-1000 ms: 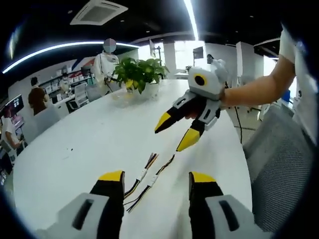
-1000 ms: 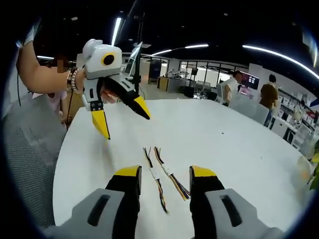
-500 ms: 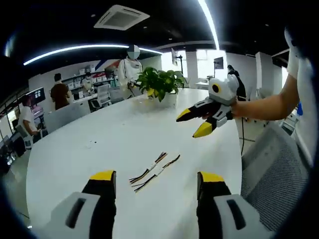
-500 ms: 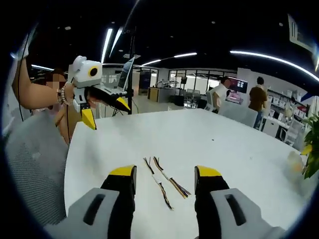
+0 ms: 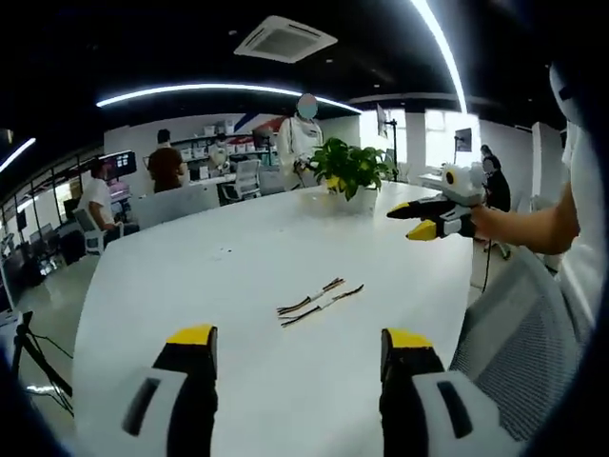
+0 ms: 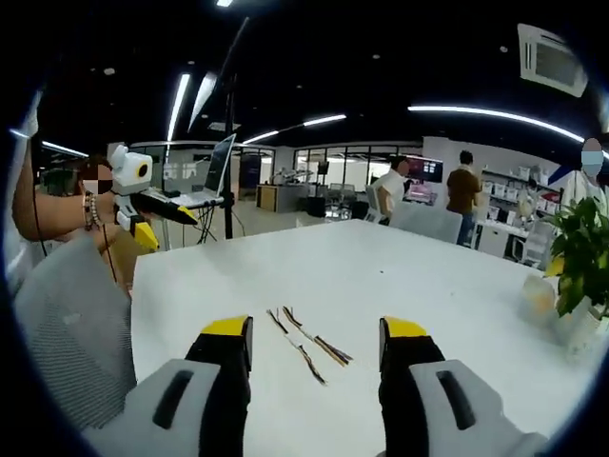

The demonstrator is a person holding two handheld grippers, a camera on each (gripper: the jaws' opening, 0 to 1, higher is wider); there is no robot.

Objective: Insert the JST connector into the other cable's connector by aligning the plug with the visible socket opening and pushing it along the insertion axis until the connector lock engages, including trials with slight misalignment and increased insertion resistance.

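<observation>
big white rounded table (image 5: 190,286), two short cables (image 5: 319,300) with connectors lying side by side near the middle, not plugged together. potted plant (image 5: 352,171) sits at the far end, chair (image 5: 519,333) right beside the table

Bright ceiling strips; fisheye-bent edges

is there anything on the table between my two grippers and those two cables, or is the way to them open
Nothing visible stands in the way. The two cables lie side by side on the bare white table, with open surface between them and the open left gripper. In the right gripper view, the cables lie just ahead of the open right gripper.
</observation>
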